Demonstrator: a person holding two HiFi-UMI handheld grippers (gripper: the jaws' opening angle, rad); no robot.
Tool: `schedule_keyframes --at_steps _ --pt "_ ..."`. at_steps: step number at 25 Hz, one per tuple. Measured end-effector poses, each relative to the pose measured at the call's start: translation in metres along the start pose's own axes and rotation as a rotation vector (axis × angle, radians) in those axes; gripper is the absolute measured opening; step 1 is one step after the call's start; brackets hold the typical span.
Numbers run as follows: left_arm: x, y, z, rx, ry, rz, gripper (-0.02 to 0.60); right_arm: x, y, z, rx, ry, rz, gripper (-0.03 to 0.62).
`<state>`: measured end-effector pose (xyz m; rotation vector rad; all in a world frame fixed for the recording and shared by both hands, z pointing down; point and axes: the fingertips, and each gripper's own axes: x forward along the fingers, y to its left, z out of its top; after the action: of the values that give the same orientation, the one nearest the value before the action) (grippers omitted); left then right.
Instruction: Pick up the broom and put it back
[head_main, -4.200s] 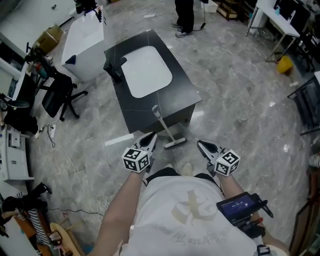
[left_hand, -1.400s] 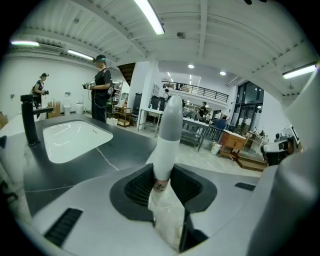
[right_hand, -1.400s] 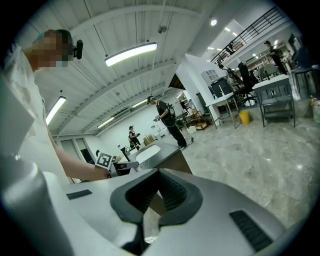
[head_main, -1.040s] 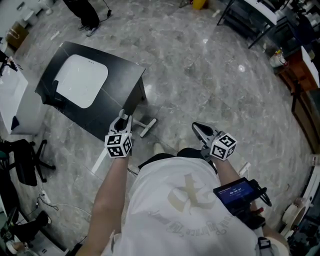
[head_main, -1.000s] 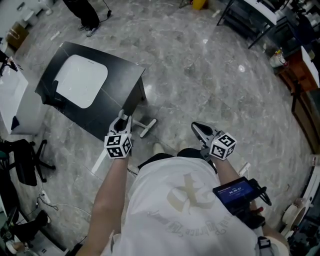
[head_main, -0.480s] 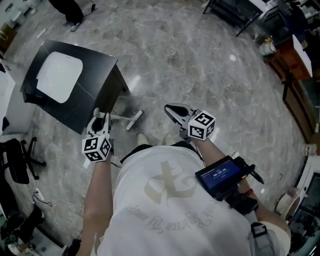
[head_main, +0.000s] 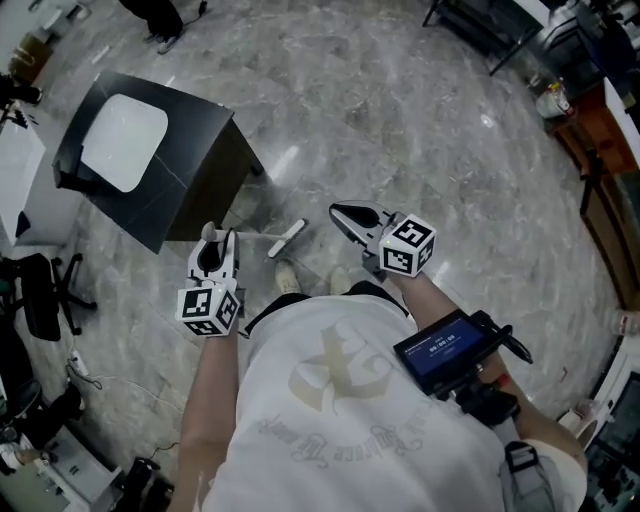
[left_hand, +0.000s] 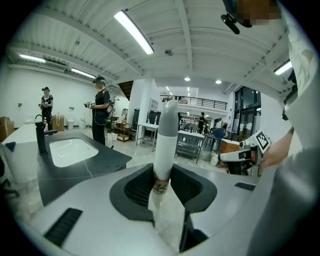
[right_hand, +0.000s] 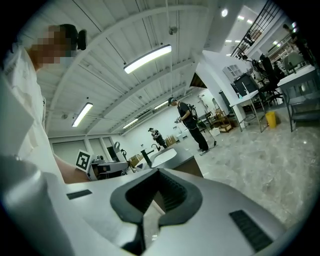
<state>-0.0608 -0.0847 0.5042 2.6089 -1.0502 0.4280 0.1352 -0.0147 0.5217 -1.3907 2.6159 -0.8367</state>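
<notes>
your left tool (head_main: 217, 250) pinches the broom (head_main: 286, 238) near the handle's top, so the head seems to hang just off the floor (head_main: 400, 100) by your feet, ready to carry. your right tool (head_main: 340, 211) is pressed together, empty, kept clear of it.

The left claw (head_main: 214, 246) is clamped on the broom handle (left_hand: 164, 145), and the right claw (head_main: 346, 212) is held shut, empty.

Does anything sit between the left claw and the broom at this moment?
Nothing visible does. The left claw is closed on the broom handle, which stands up between its jaws. The broom head shows low, beside the black cabinet.
</notes>
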Motion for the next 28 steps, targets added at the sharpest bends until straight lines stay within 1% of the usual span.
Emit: schedule_keyframes --at_steps 4,8,13,18,28 --pt "0.002 -0.036 0.002 0.009 -0.010 -0.033 0.110 -0.015 -0.005 0.001 0.005 -0.004 0.022 0.017" --pt "-0.003 -0.063 -0.002 0.013 -0.009 -0.022 0.110 -0.019 -0.005 -0.003 0.005 0.006 0.082 0.017" --pt "-0.004 -0.092 -0.004 0.017 -0.005 -0.035 0.110 -0.026 -0.010 -0.003 0.008 0.008 0.112 0.017" --pt "-0.015 -0.102 -0.011 -0.003 -0.005 -0.024 0.110 -0.025 -0.002 -0.010 0.015 0.005 0.160 0.017" --pt "-0.019 -0.101 -0.010 -0.018 0.012 -0.010 0.110 -0.014 0.004 -0.010 0.022 -0.002 0.196 0.017"
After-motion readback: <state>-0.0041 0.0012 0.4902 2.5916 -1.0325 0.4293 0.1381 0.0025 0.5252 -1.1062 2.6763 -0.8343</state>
